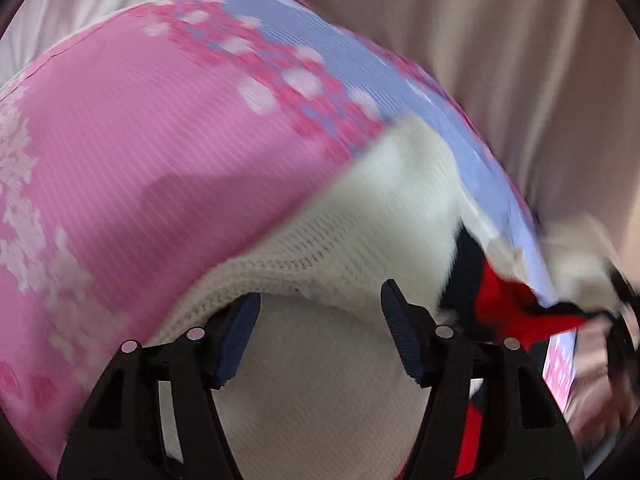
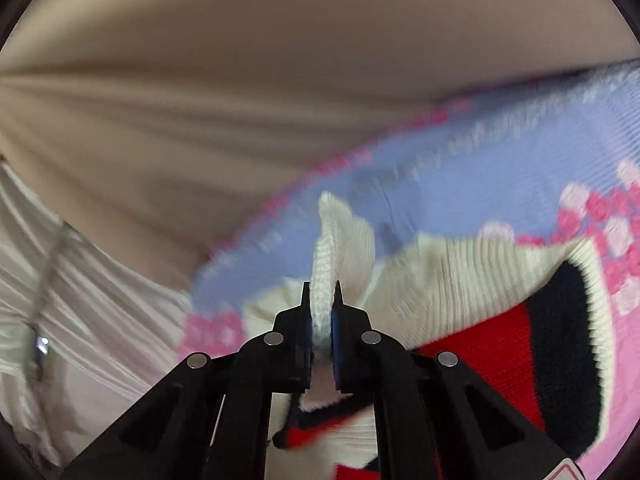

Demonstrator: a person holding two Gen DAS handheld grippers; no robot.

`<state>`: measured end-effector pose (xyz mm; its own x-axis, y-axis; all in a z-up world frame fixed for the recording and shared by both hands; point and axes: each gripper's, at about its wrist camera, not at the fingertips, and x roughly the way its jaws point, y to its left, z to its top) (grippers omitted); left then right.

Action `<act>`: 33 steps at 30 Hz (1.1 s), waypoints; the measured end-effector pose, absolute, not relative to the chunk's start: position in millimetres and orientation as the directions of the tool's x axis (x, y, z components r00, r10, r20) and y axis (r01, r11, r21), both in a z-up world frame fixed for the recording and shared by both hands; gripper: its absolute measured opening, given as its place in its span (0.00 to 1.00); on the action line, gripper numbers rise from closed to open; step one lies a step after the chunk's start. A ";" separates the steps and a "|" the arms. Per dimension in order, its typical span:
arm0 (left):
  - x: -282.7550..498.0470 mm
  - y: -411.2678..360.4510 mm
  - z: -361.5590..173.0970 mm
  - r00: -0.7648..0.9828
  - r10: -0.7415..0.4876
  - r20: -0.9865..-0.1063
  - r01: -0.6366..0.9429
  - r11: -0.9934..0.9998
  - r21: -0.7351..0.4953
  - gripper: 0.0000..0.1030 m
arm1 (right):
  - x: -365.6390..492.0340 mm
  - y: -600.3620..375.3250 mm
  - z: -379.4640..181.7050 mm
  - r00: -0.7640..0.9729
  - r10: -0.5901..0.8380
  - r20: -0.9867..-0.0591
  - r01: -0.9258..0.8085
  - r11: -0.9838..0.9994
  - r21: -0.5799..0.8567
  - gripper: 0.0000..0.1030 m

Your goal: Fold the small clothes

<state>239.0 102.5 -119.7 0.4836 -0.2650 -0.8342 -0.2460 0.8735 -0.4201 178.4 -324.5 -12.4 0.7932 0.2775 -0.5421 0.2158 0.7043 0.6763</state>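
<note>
A small cream knit sweater with red and dark navy bands lies on a pink and lilac flowered cover. In the left wrist view my left gripper stands open just above the sweater's ribbed cream edge, its blue pads on either side of the fabric and apart from it. In the right wrist view my right gripper is shut on a raised fold of the cream sweater, which sticks up between the pads. The red and navy bands spread out to the right.
Beige curtain-like fabric hangs behind the cover. White pleated cloth lies to the left in the right wrist view. The flowered cover stretches away to the right. Both views are motion-blurred.
</note>
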 end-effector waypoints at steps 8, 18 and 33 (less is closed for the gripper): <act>247.5 113.7 -129.7 0.484 -0.262 -0.835 -0.243 0.877 -0.416 0.56 | 95.2 -341.9 -153.5 0.589 0.228 -0.775 0.526 0.620 0.583 0.10; 253.7 136.0 -116.3 0.553 -0.267 -0.789 -0.323 0.804 -0.499 0.47 | 132.0 -352.3 -109.8 0.716 0.222 -0.662 0.443 0.588 0.677 0.09; 213.9 143.1 -66.5 0.603 -0.253 -0.757 -0.164 0.889 -0.427 0.54 | 73.3 -353.7 -116.9 0.597 0.034 -0.802 0.564 0.693 0.449 0.36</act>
<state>213.9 143.1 -66.5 0.6026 -0.2528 -0.7570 -0.1637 0.8892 -0.4272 73.3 -353.7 -116.9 0.5969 0.0341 -0.8016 0.5641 0.6926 0.4495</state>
